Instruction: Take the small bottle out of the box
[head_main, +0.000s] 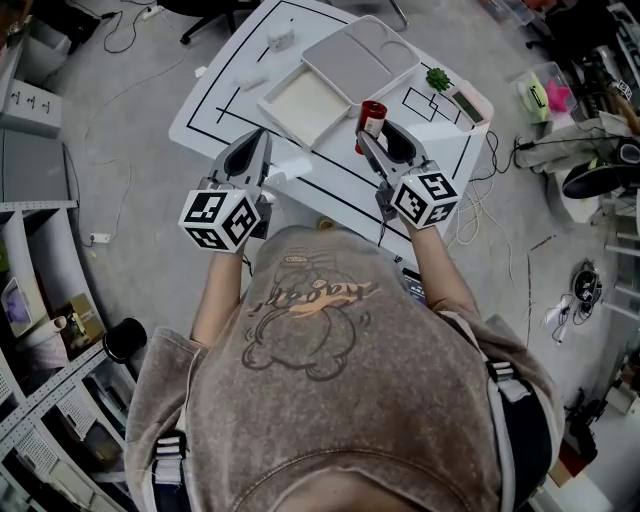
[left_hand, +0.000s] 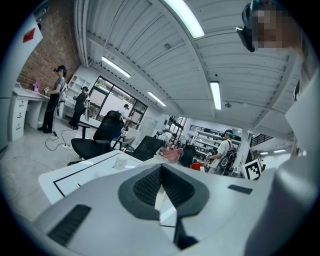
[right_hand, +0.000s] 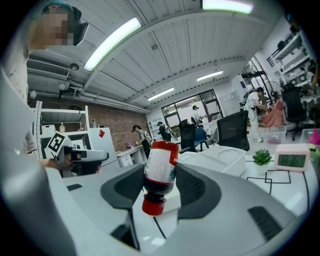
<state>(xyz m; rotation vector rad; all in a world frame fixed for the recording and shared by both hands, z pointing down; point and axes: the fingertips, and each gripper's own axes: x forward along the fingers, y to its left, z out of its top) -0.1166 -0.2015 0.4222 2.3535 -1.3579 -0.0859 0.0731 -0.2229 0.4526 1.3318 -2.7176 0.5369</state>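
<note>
Right gripper view tells me the most: the right gripper (right_hand: 159, 176) has its jaws closed on the small bottle (right_hand: 160, 165), pads pressing on the labelled body. The bottle hangs upside down and slightly tilted, with its red cap (right_hand: 152, 205) at the bottom.

In the head view the bottle is already out of the box (head_main: 310, 100). It is in the air just beside the box's near right corner, over the table (head_main: 225, 95).

My worry is the hold. The pads grip a round body near their tips, so I judge a quick swing or a slight loosening could let the bottle turn or slip. It would then fall onto the table or back into the box.

Only the head view shows the open box with its lid (head_main: 362, 55) lying alongside, and how close the bottle is to them. Only the left gripper view shows that the left gripper (left_hand: 160, 175) has its jaws together and holds nothing.
</note>
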